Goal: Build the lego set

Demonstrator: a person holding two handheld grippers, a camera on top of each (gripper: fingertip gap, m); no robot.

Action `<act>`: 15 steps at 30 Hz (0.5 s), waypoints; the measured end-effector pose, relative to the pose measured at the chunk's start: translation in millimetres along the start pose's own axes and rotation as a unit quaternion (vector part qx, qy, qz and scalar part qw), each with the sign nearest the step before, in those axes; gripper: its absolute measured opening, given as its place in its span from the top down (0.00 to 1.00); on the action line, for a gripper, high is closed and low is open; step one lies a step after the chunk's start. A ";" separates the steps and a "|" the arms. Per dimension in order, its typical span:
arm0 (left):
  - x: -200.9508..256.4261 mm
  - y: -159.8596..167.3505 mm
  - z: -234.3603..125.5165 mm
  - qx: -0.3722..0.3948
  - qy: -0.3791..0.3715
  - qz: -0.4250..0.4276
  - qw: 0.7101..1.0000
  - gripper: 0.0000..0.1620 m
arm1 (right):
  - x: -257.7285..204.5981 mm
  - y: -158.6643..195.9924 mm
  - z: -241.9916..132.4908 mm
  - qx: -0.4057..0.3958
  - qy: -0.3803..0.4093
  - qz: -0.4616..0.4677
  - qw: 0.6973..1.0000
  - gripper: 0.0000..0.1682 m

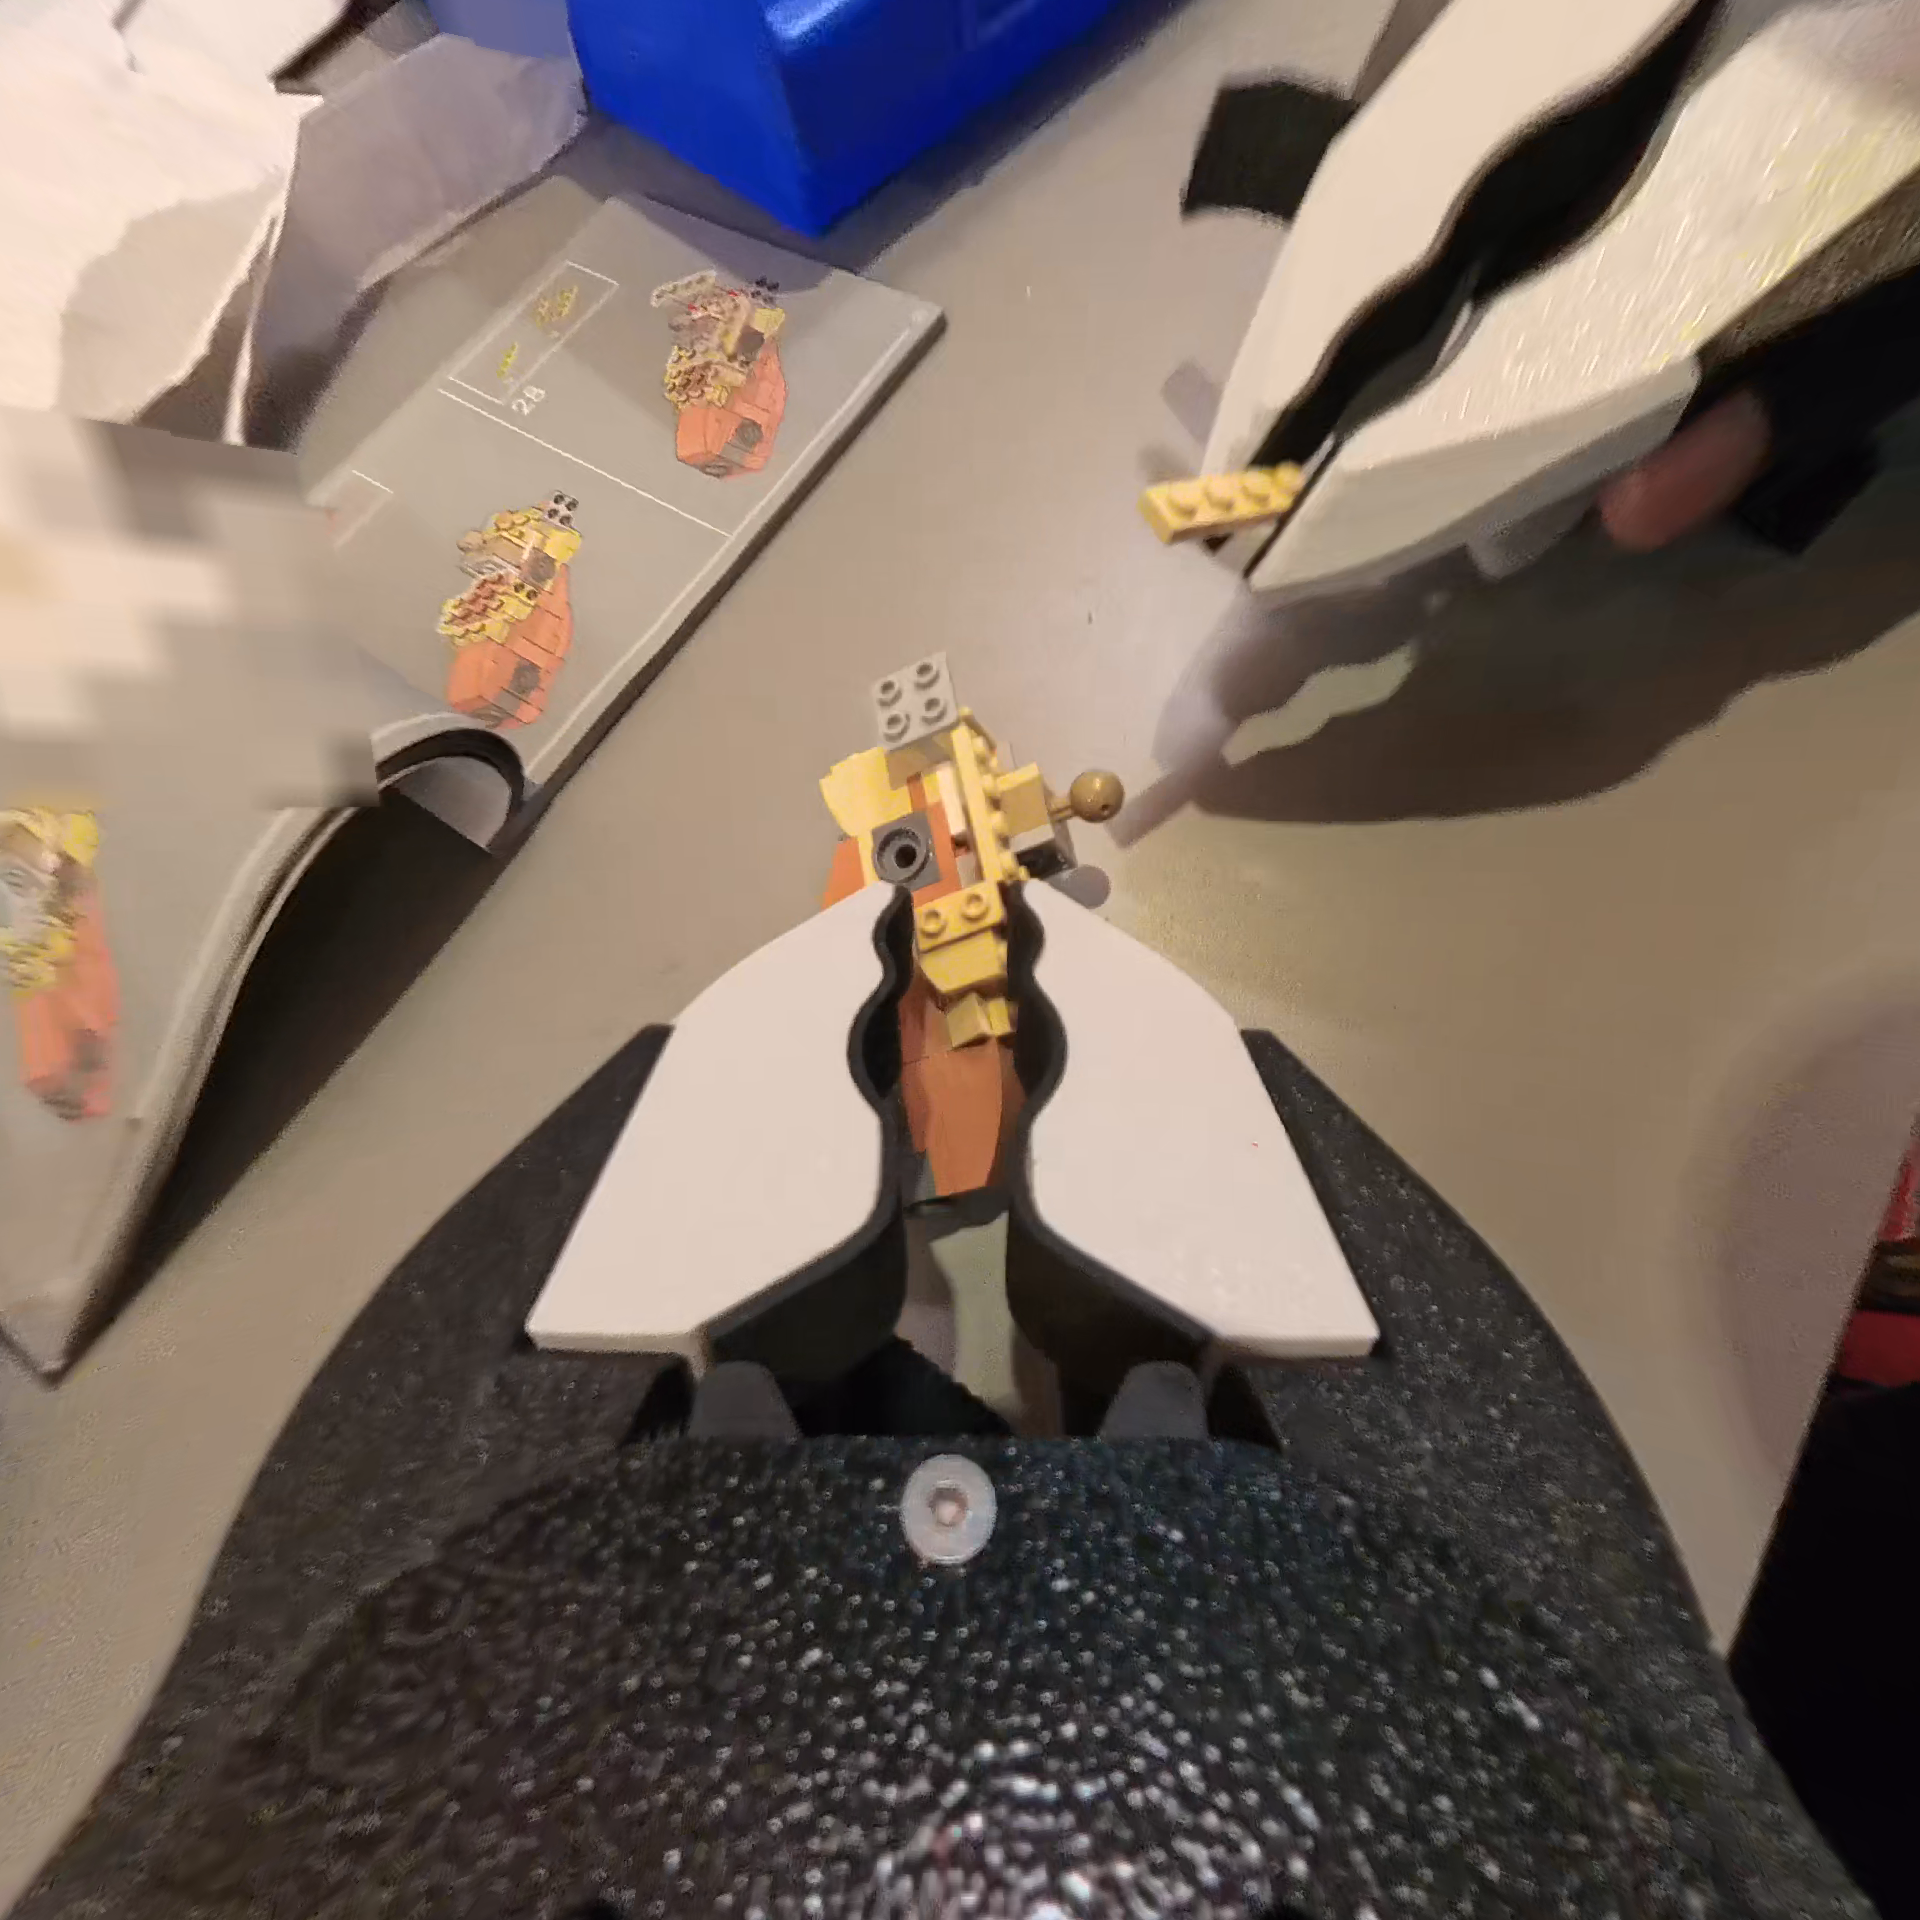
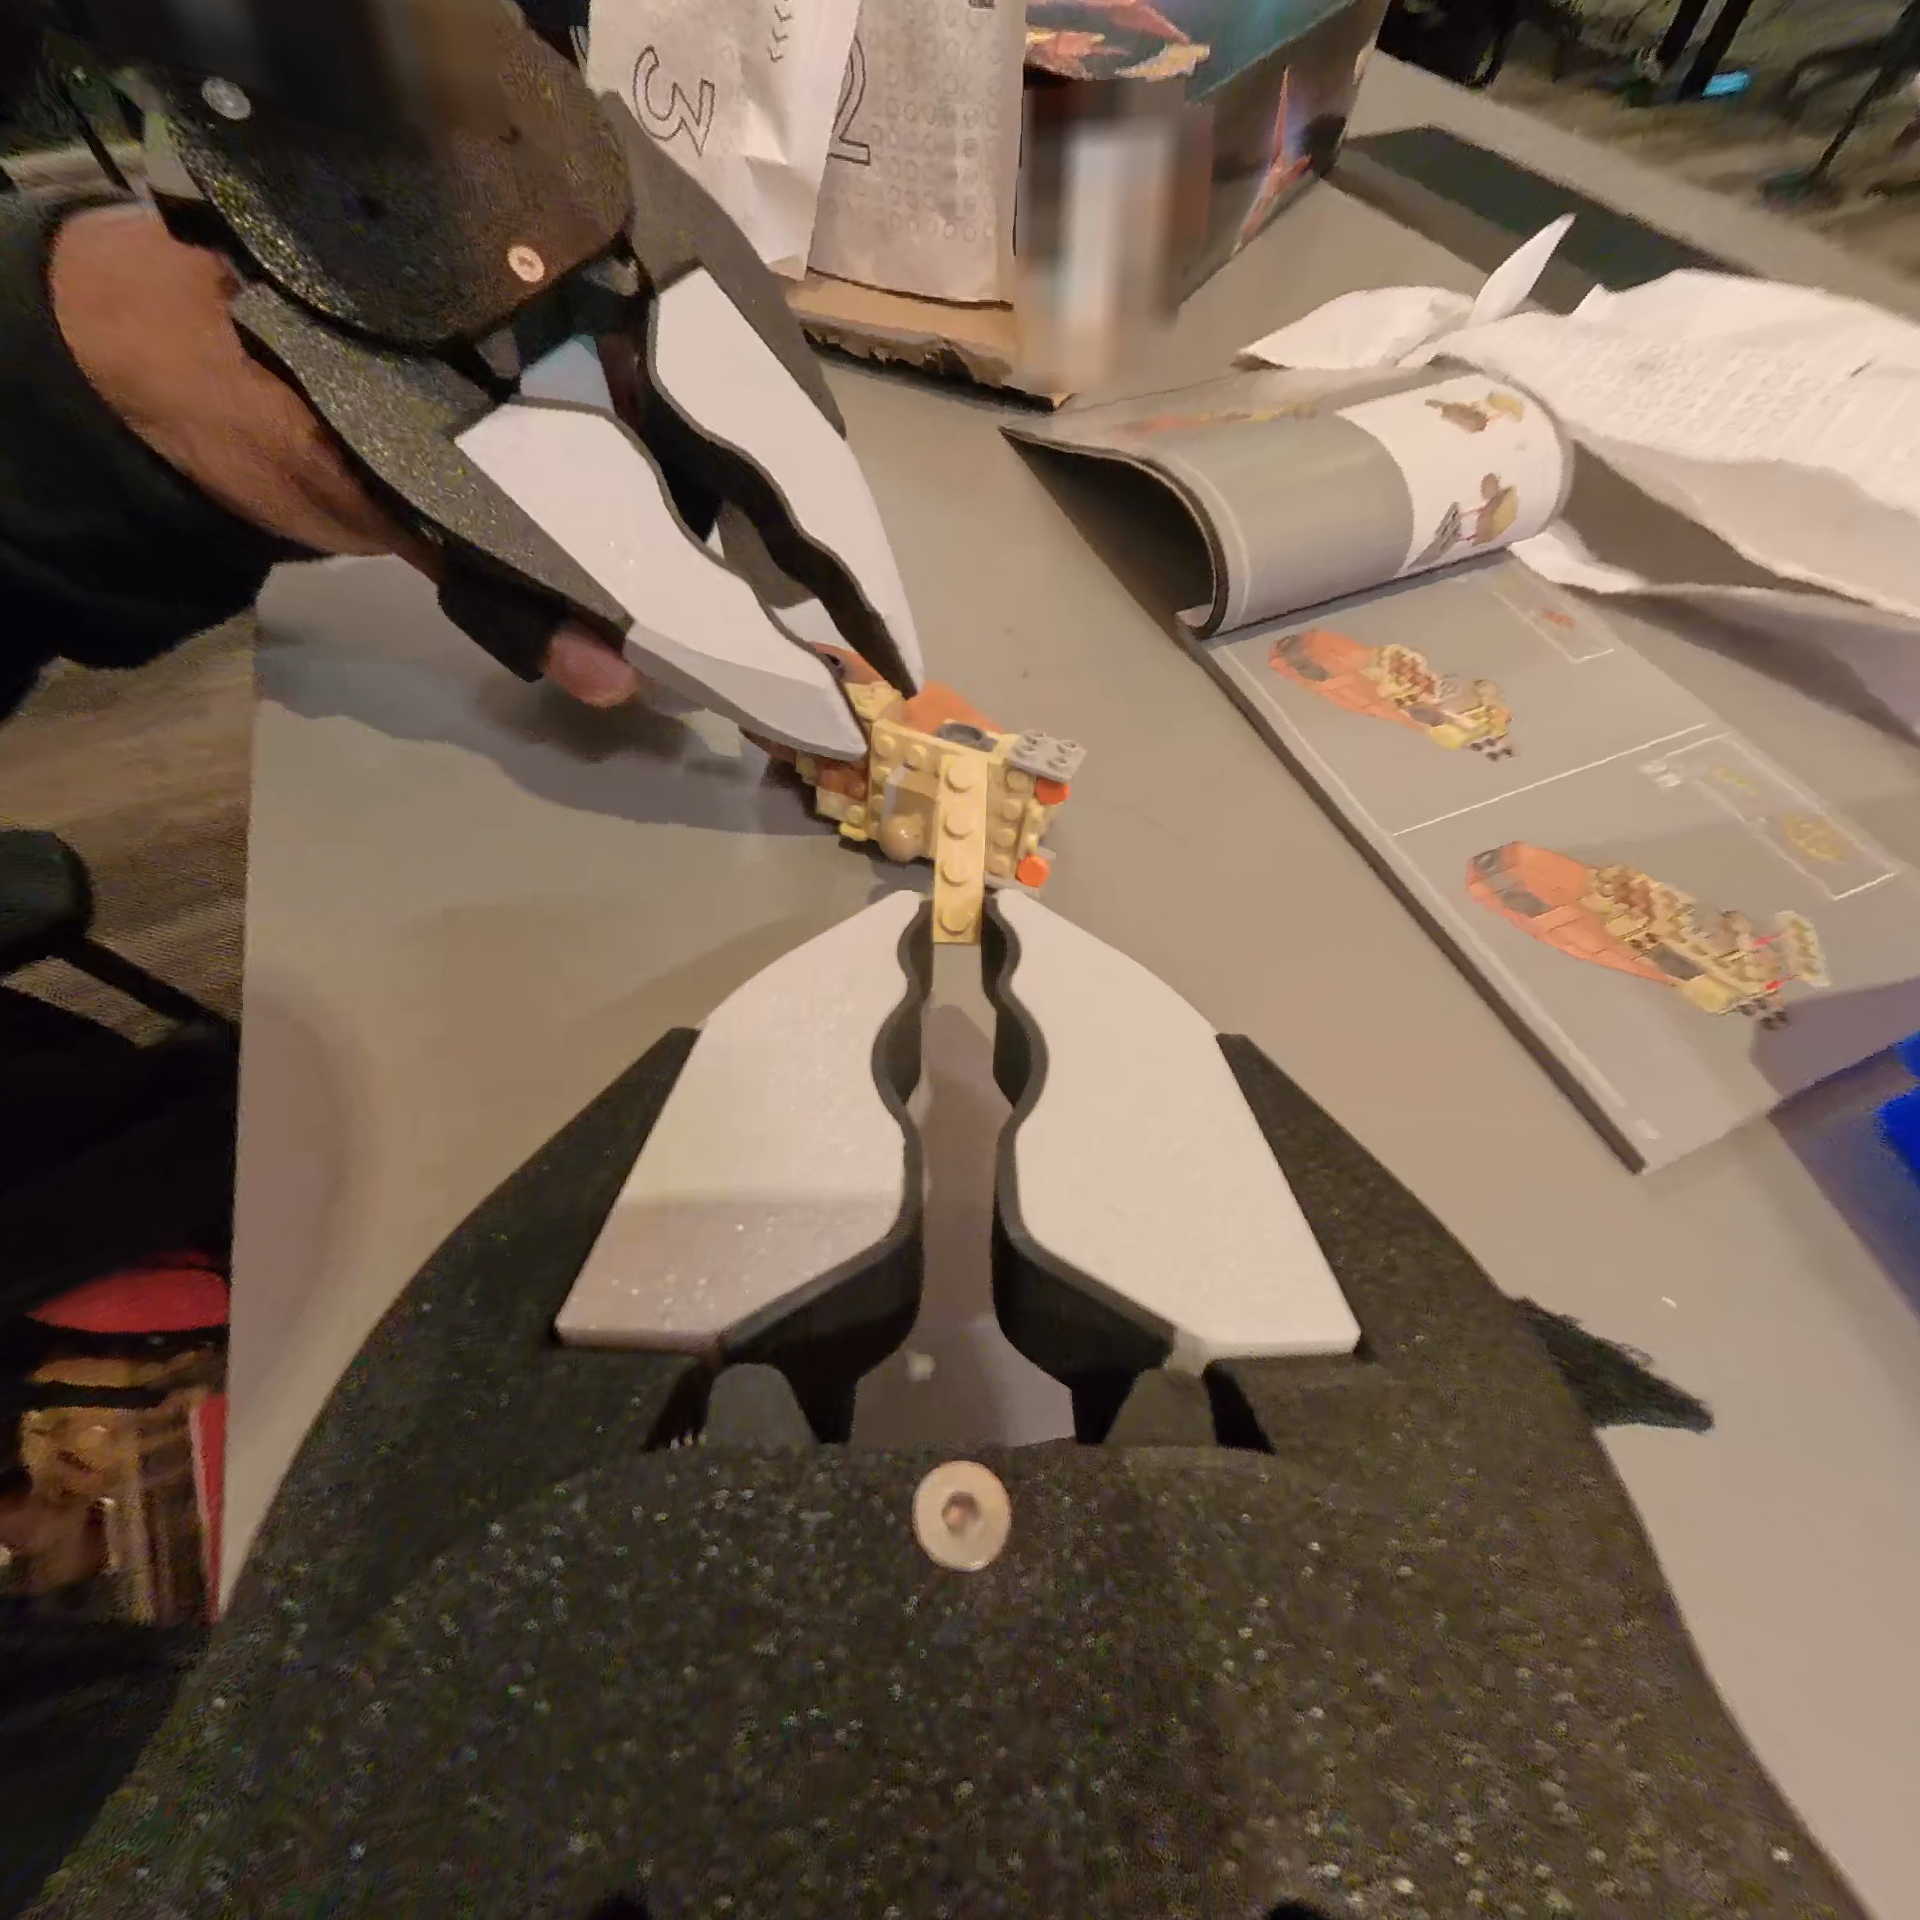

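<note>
**Tan plate held by its end could twist off line before it seats**

The left gripper (image 1: 961, 935) has its fingers clamped on the half-built orange and tan brick model (image 1: 961, 883), which sits low on the grey worktop (image 1: 1351, 1143) with its hull between the pads. The right gripper (image 2: 956, 930) pinches the near end of a narrow tan studded plate (image 2: 958, 914), so nearly all of that plate sticks out beyond the tips. In the right wrist view the plate seems to overlap the model's tan strip, while the left wrist view shows it well clear of the model, so I judge it is not yet seated; the wide-angle lens makes the gap hard to read.

The main risk is leverage. With so little of the plate gripped, a slightly skewed downward push could pivot it between the fingers, and it may land one stud off or pop free and skitter across the worktop.

The second risk lies in the model. The left fingers hold the hull, not the upper tan layers, so pressure from above could tip the model, or knock loose the small grey square plate (image 1: 920, 698) or the dark tan ball-ended peg (image 1: 1091, 798) jutting from its side.

The open instruction booklet (image 1: 644, 499) lies close beside the model.
</note>
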State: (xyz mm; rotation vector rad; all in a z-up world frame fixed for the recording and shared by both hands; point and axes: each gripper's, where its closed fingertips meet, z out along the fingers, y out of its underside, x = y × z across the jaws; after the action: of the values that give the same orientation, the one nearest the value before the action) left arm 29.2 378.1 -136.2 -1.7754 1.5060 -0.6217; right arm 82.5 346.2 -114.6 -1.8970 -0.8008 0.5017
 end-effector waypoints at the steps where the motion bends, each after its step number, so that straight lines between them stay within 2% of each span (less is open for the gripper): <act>1: -1.9 -1.2 -0.2 0.014 0.016 -0.025 0.999 0.90 | 1.4 -0.9 3.2 -0.006 -0.004 0.016 1.000 0.95; 4: -5.2 -3.8 -1.1 0.044 0.063 -0.081 0.994 0.90 | 4.4 -5.0 12.7 -0.020 -0.021 0.047 0.998 0.95; 7: -3.8 -4.4 -1.8 0.056 0.086 -0.088 0.991 0.90 | 11.1 -4.5 19.2 -0.038 -0.012 0.037 0.999 0.95; 10: 3.9 -5.7 -6.6 0.069 0.096 -0.043 0.992 0.85 | 15.2 -3.6 20.3 -0.038 -0.003 0.022 0.999 0.95; 12: 3.0 -6.3 -13.3 0.081 0.074 0.004 0.994 0.77 | 14.8 -2.9 19.7 -0.028 -0.005 0.022 0.999 0.95; 15: -2.0 3.1 -20.0 0.055 0.025 0.073 0.996 0.67 | 15.5 2.1 18.7 -0.025 -0.005 0.030 0.999 0.95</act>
State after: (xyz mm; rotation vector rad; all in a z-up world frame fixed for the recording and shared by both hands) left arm 11.9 375.7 -125.9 -1.5622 1.5878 -0.6676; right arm 81.9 368.3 -124.7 -1.9710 -0.7725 0.5325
